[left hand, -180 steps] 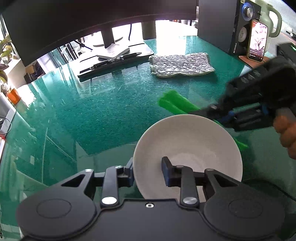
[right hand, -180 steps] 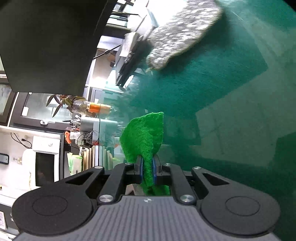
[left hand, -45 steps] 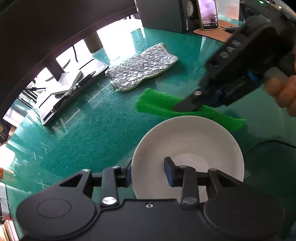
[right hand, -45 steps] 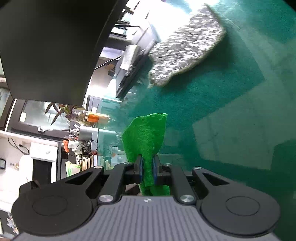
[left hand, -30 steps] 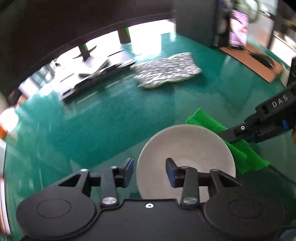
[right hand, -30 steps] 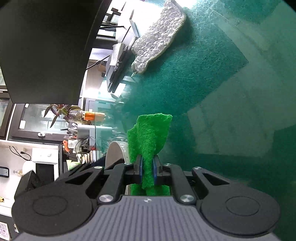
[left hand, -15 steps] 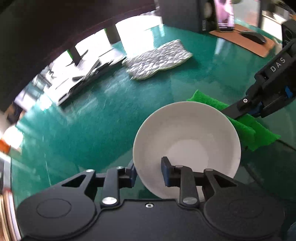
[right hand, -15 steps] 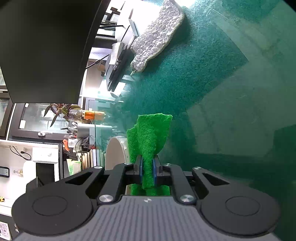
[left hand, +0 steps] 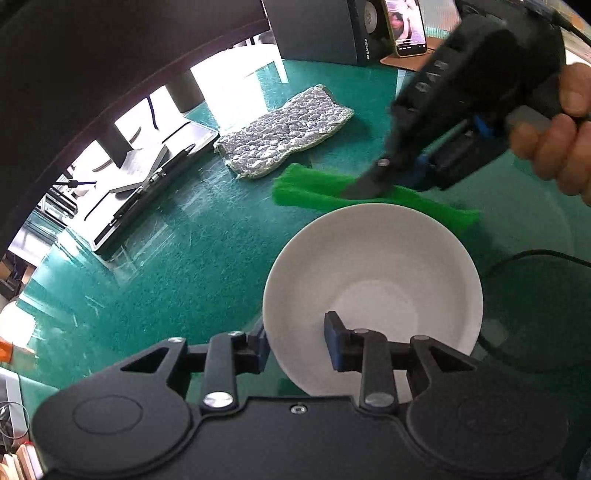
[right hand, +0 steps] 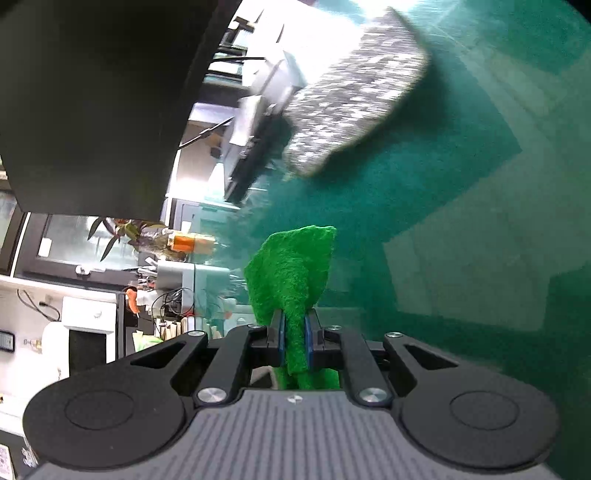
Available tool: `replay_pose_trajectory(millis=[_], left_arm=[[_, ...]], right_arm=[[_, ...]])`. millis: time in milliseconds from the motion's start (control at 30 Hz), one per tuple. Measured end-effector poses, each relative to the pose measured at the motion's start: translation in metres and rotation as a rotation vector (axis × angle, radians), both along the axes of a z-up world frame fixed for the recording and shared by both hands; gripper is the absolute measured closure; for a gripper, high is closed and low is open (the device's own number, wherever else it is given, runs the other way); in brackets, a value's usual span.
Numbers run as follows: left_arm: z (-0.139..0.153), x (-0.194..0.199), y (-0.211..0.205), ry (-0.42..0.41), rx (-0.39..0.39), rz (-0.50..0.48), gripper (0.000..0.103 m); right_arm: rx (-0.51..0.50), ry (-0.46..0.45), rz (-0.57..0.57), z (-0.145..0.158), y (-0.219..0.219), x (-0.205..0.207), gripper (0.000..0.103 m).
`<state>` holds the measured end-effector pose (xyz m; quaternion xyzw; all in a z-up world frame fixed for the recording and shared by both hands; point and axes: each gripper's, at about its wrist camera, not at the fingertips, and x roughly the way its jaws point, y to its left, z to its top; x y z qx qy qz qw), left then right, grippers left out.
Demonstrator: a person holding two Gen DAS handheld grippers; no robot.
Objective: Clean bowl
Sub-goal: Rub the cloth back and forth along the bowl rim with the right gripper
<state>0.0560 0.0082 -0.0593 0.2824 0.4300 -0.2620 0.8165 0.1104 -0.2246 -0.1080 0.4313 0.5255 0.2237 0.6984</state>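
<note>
A white bowl (left hand: 373,273) is held by its near rim in my left gripper (left hand: 295,347), one finger outside the rim and one inside, above the green glass table (left hand: 177,266). My right gripper (right hand: 293,343) is shut on a green cloth (right hand: 295,269). In the left wrist view the right gripper (left hand: 369,184) holds the green cloth (left hand: 314,188) just beyond the bowl's far rim; whether it touches the rim I cannot tell. The bowl does not show in the right wrist view.
A grey textured cloth (left hand: 284,129) lies on the table behind the bowl, also in the right wrist view (right hand: 354,92). A dark tray with pens (left hand: 147,177) sits at the left. A speaker (left hand: 325,29) and a phone (left hand: 406,26) stand at the back. A black cable (left hand: 535,254) runs at the right.
The right gripper with the green cloth has moved from the bowl's right side to behind its far rim. The left gripper keeps hold of the bowl and its view has swung.
</note>
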Motion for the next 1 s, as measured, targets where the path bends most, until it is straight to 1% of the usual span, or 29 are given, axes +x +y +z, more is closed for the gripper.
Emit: replay_pose_trajectory(millis=[100, 233, 333, 433, 500, 633, 733, 833, 933, 1000], left_arm=[[0.000, 0.000, 0.000, 0.003, -0.001, -0.007, 0.072], [0.000, 0.002, 0.000, 0.002, -0.004, -0.019, 0.072], [0.000, 0.002, 0.001, 0.001, -0.002, -0.033, 0.072], [0.000, 0.003, 0.001, 0.000, -0.002, -0.039, 0.072], [0.000, 0.003, 0.001, 0.000, -0.002, -0.037, 0.072], [0.000, 0.003, 0.000, 0.000, -0.002, -0.026, 0.072], [0.000, 0.002, 0.000, -0.001, 0.001, -0.022, 0.072], [0.001, 0.002, -0.001, 0.002, 0.000, -0.027, 0.071], [0.001, 0.000, -0.006, -0.002, -0.001, -0.059, 0.069], [0.001, 0.001, -0.009, 0.005, -0.002, -0.097, 0.068]], right_arm=[[0.016, 0.016, -0.015, -0.001, -0.008, -0.008, 0.091], [0.025, 0.073, -0.030, -0.004, -0.027, -0.034, 0.091], [0.029, 0.116, -0.025, -0.006, -0.029, -0.053, 0.091], [0.010, 0.120, -0.030, -0.007, -0.025, -0.052, 0.091], [-0.006, 0.112, -0.033, -0.007, -0.022, -0.041, 0.092], [0.002, 0.048, -0.008, -0.003, -0.007, -0.005, 0.091], [-0.003, 0.005, 0.041, 0.001, 0.014, 0.017, 0.091], [-0.010, -0.005, 0.050, 0.001, 0.017, 0.015, 0.091], [0.006, 0.018, 0.028, 0.000, 0.005, 0.003, 0.091], [0.016, 0.042, 0.004, 0.000, -0.008, -0.012, 0.091]])
